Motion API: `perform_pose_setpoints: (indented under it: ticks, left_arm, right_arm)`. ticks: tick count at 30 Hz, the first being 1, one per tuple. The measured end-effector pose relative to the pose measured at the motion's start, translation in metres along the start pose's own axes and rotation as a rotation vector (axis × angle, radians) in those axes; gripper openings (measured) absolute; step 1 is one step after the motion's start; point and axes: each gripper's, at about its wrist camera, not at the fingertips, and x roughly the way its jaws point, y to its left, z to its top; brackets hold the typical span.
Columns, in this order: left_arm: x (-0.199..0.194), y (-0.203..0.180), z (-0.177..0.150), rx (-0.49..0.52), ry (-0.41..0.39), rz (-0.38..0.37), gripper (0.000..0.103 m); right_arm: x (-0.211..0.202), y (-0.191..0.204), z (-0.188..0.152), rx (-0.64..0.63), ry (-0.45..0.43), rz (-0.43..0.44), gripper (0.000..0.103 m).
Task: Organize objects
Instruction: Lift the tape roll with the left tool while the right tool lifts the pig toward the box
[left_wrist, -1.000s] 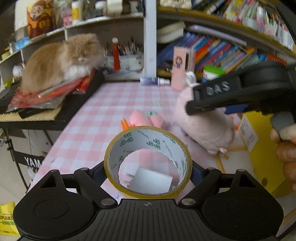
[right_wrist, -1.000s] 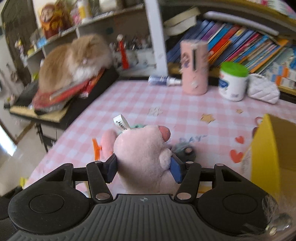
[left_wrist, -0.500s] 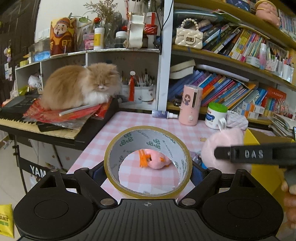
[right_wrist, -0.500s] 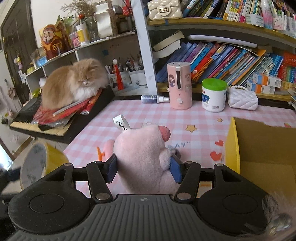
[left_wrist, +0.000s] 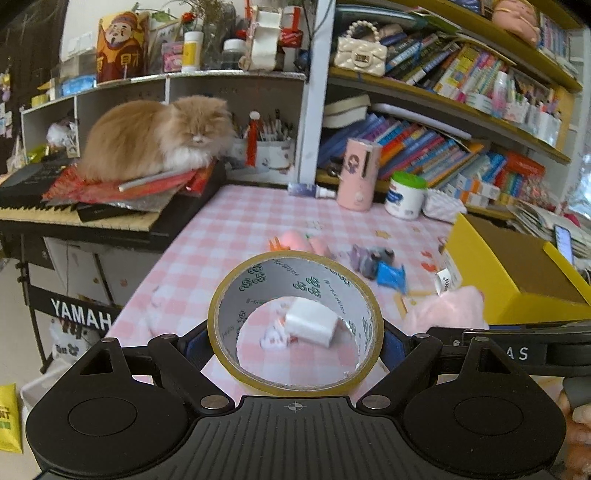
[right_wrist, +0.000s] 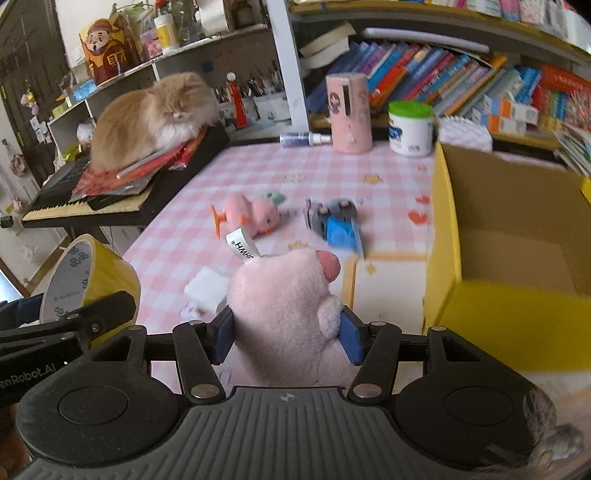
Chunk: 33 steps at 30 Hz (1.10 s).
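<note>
Pink-checked cloth covers the table (right_wrist: 258, 166), with bookshelves behind and a cat (right_wrist: 155, 110) dozing on a keyboard to the box's far left. Both grippers are loaded and held above the cloth, near the open yellow box (right_wrist: 443, 229).

Left gripper (left_wrist: 295, 332): jaws clenched across the outside of a tape roll (left_wrist: 295, 273), which stands on edge. It looks stiff and light: a cardboard core with a glossy yellowish rim, smooth enough to slip if squeezed on the curve, so gripping across its width, as now, seems safest.

Right gripper (right_wrist: 286, 332): jaws grasping a pink plush (right_wrist: 284, 295) round its middle, the fur dented by the blue pads (right_wrist: 349, 339). It is soft and squashy, probably very light, and forgiving of any hold. It hangs just left of the box wall.

On the cloth left of the box lie a duck toy (right_wrist: 247, 214), a blue car (right_wrist: 338, 221) and a white block (right_wrist: 207, 288), all apart from each other.
</note>
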Motion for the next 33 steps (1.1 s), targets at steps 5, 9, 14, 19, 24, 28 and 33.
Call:
perform_pose_setpoints:
  ticks: [5, 9, 14, 19, 24, 28, 33]
  left_arm:
    - [-0.015, -0.001, -0.014, 0.017, 0.025, -0.023, 0.088]
    - [-0.027, -0.003, -0.024, 0.032, 0.035, -0.035, 0.088]
    - [-0.036, -0.008, -0.034, 0.051, 0.054, -0.058, 0.088]
    - [-0.043, -0.017, -0.043, 0.084, 0.068, -0.093, 0.088]
    - [-0.047, -0.028, -0.051, 0.124, 0.088, -0.136, 0.088]
    - [-0.048, -0.039, -0.056, 0.155, 0.105, -0.178, 0.088]
    - [-0.047, -0.053, -0.059, 0.196, 0.112, -0.23, 0.088]
  right_arm:
    - [-0.017, 0.004, -0.026, 0.048, 0.027, -0.027, 0.054]
    - [-0.031, 0.006, -0.04, 0.067, 0.019, -0.041, 0.054]
    - [-0.046, 0.005, -0.058, 0.093, 0.021, -0.065, 0.054]
    - [-0.062, -0.002, -0.074, 0.137, 0.016, -0.1, 0.054]
    - [-0.076, -0.008, -0.092, 0.175, 0.02, -0.13, 0.054]
    - [-0.086, -0.014, -0.105, 0.212, 0.024, -0.16, 0.054]
    - [-0.097, -0.025, -0.116, 0.265, 0.029, -0.208, 0.054]
